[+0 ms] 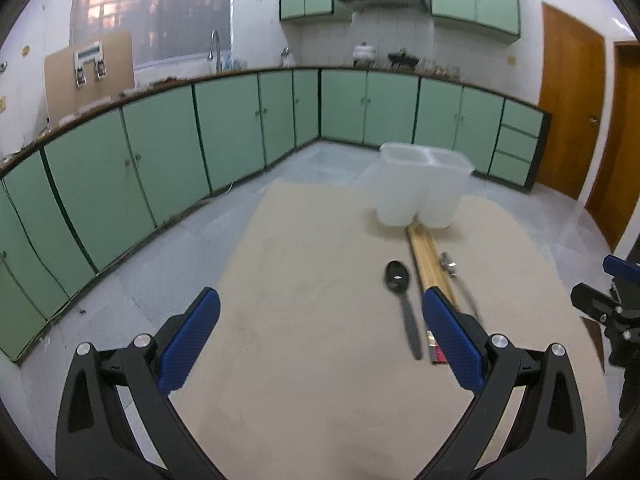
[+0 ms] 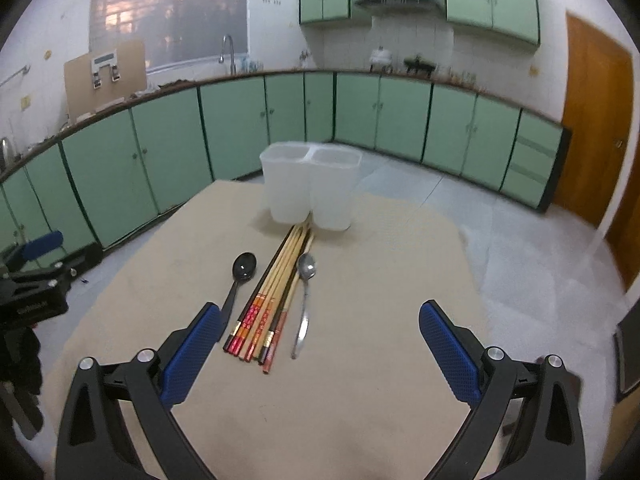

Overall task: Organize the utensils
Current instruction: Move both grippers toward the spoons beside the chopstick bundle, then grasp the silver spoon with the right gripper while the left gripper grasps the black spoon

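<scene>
Chopsticks (image 2: 269, 298) lie bundled on the table (image 2: 360, 360) between a black spoon (image 2: 240, 276) and steel spoon (image 2: 305, 300), partly hidden behind the spread left gripper (image 1: 320, 344); right gripper (image 2: 320, 352) spread too

A home kitchen: green cabinets (image 2: 168, 152), sink faucet (image 2: 228, 54), range hood (image 2: 396, 0).

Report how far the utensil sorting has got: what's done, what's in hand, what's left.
Done: nothing shows as sorted. The black spoon, the chopsticks and the metal spoon all lie on the table in front of the white two-compartment holder, nothing sticking out of it.

In hand: nothing. The left claw and right claw are both open and empty.

Left: every utensil.
</scene>
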`<state>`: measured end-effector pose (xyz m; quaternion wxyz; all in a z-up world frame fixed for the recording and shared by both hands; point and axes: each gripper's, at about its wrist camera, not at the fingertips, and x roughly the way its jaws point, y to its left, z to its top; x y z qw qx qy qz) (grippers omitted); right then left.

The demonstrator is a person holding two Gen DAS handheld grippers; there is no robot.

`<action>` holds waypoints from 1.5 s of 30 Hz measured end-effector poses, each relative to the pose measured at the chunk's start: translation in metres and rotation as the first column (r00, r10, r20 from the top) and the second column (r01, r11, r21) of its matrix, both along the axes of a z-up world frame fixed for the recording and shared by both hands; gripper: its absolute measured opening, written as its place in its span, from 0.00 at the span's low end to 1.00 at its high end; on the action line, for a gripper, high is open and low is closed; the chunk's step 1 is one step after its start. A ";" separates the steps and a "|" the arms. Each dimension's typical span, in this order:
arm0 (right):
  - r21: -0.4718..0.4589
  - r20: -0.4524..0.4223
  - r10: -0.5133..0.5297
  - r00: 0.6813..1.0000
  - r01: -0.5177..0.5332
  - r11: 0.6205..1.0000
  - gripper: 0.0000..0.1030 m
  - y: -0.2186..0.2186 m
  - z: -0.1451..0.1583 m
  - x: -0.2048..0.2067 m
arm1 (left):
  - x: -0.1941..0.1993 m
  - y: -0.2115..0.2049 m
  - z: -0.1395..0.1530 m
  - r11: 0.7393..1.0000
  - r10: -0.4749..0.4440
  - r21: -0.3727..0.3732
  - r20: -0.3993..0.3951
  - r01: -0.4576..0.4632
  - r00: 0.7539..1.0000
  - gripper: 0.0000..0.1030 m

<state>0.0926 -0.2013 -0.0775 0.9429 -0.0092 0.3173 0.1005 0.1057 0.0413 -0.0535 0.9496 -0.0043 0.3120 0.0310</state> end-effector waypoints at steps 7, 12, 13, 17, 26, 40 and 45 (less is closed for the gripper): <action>0.079 -0.183 0.058 0.981 -0.044 0.996 0.74 0.003 -0.043 0.090 | 0.053 0.016 -0.031 0.999 0.033 -0.006 -0.086 -0.033 0.996 0.95; 0.104 -0.269 0.109 0.957 -0.084 0.991 0.55 0.013 -0.075 0.136 | 0.083 0.011 -0.052 1.000 0.014 0.005 -0.144 -0.014 0.989 0.95; 0.112 -0.277 0.118 0.953 -0.090 0.990 0.52 0.014 -0.078 0.141 | 0.088 0.009 -0.056 1.000 0.003 0.006 -0.156 -0.002 0.988 0.95; 0.135 -0.304 0.147 0.941 -0.110 0.985 0.46 0.018 -0.091 0.158 | 0.106 0.001 -0.070 1.000 -0.022 0.010 -0.188 0.024 0.982 0.95; 0.187 -0.320 0.185 0.929 -0.129 0.974 0.37 0.013 -0.100 0.179 | 0.127 -0.011 -0.084 0.999 -0.048 -0.004 -0.224 0.048 0.973 0.95; 0.199 -0.314 0.198 0.928 -0.140 0.970 0.24 0.000 -0.100 0.186 | 0.142 -0.038 -0.091 0.996 -0.084 -0.003 -0.249 0.086 0.965 0.95; 0.143 -0.298 0.127 0.946 -0.088 0.986 0.24 -0.015 -0.094 0.178 | 0.153 -0.057 -0.096 0.993 -0.109 0.007 -0.257 0.115 0.960 0.95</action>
